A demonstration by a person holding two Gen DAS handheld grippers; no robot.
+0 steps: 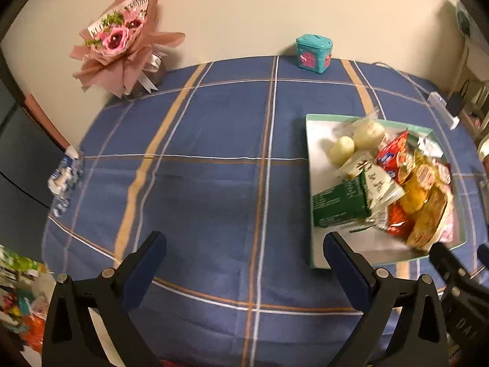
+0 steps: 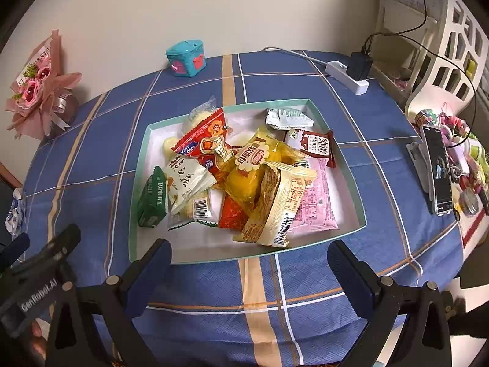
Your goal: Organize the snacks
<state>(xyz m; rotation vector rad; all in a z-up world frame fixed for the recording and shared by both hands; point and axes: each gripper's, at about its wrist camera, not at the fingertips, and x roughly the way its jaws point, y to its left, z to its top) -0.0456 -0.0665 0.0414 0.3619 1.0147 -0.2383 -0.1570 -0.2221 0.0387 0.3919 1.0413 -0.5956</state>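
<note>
A shallow white tray with a mint-green rim (image 2: 139, 153) lies on the blue plaid tablecloth and holds a heap of wrapped snacks. On top are a red packet (image 2: 204, 143), a yellow packet (image 2: 250, 171), a pink packet (image 2: 318, 202) and a green box (image 2: 152, 198). My right gripper (image 2: 249, 264) hovers open over the tray's near edge, with nothing between its fingers. My left gripper (image 1: 244, 255) stands open above bare cloth, left of the tray (image 1: 308, 183), and holds nothing. Part of the left gripper's body (image 2: 39, 275) shows at the left edge of the right wrist view.
A pink paper bouquet (image 1: 122, 39) and a teal box (image 1: 314, 53) stand at the table's far edge by the wall. A white power strip (image 2: 348, 76) with a cable, a phone (image 2: 437, 168) and small clutter crowd the right side. A crumpled wrapper (image 1: 62, 177) lies at the left edge.
</note>
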